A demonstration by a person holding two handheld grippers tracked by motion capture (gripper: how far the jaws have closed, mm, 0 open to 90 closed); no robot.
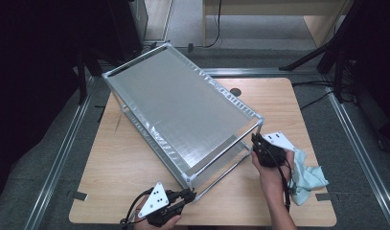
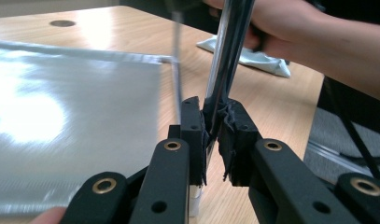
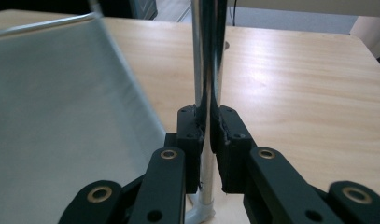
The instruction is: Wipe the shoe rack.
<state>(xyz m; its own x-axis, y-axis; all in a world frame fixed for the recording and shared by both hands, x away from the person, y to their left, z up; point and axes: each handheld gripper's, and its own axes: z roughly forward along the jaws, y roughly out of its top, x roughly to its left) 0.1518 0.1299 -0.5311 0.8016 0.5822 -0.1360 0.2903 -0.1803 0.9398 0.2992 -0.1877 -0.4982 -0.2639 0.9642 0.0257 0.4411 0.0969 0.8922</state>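
Note:
A metal-framed rack (image 1: 183,105) with grey fabric shelves stands on the wooden table (image 1: 125,172). My left gripper (image 1: 190,194) is at the rack's near front corner. In the left gripper view, that gripper (image 2: 214,126) is shut on a chrome upright post (image 2: 227,56), with both pads pressed against it. My right gripper (image 1: 256,141) is at the rack's right corner. In the right gripper view, it (image 3: 207,128) is shut on another chrome post (image 3: 207,46), beside the lower grey shelf (image 3: 61,116).
A pale blue cloth (image 1: 307,179) lies crumpled on the table under my right wrist and shows as the cloth (image 2: 253,58) behind the post. A round cable hole (image 1: 235,91) sits at the table's back. Dark tripod legs (image 1: 326,52) stand beyond the table's right side.

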